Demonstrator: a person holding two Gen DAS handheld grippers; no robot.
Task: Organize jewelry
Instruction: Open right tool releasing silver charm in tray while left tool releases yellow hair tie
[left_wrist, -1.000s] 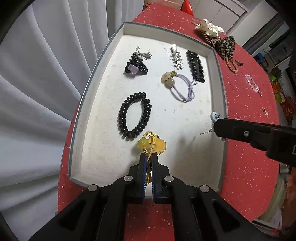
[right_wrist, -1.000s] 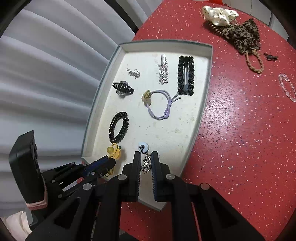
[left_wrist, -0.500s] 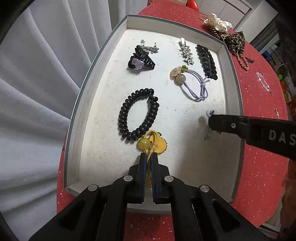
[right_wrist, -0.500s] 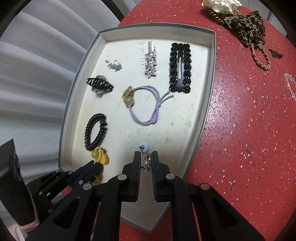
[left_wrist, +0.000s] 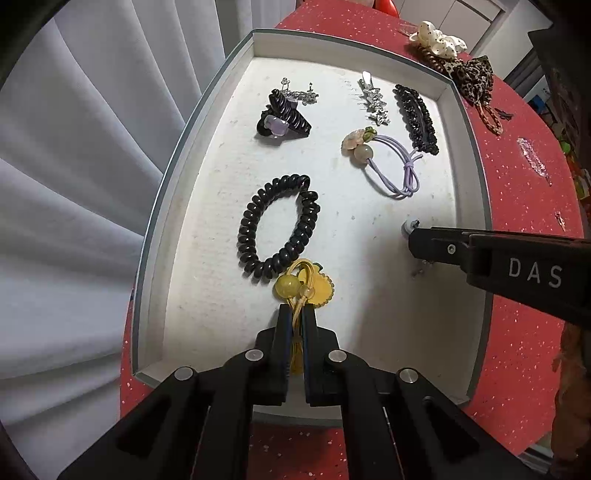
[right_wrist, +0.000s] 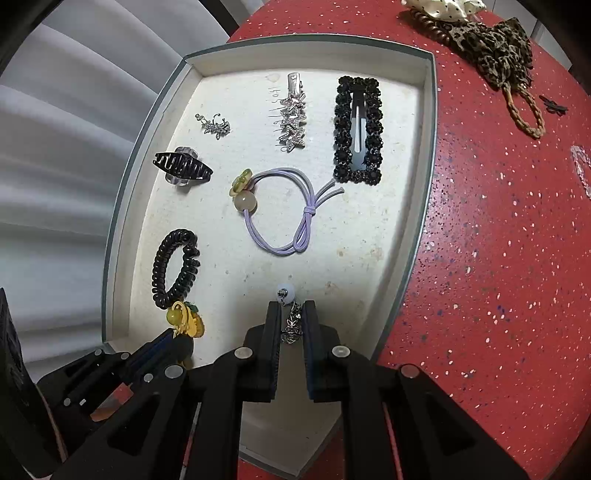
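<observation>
Nearest, left gripper (left_wrist: 295, 317) clamped on yellow hair tie (left_wrist: 304, 286), beads resting on the white floor of the tray (left_wrist: 476, 192), touching the black coil hair tie (left_wrist: 277, 225). Beside it, right gripper (right_wrist: 291, 317) pinched on a silver earring (right_wrist: 290, 321), pale stud just past the tips, over the tray. Beyond: purple hair tie (right_wrist: 284, 214), black claw clip (right_wrist: 183, 168), star clip (right_wrist: 291, 122), black barrette (right_wrist: 358, 129). Farthest, scrunchies (right_wrist: 498, 51) on the red table (right_wrist: 498, 258).

Three hair ties (right_wrist: 280, 210), three clips (right_wrist: 357, 130)
</observation>
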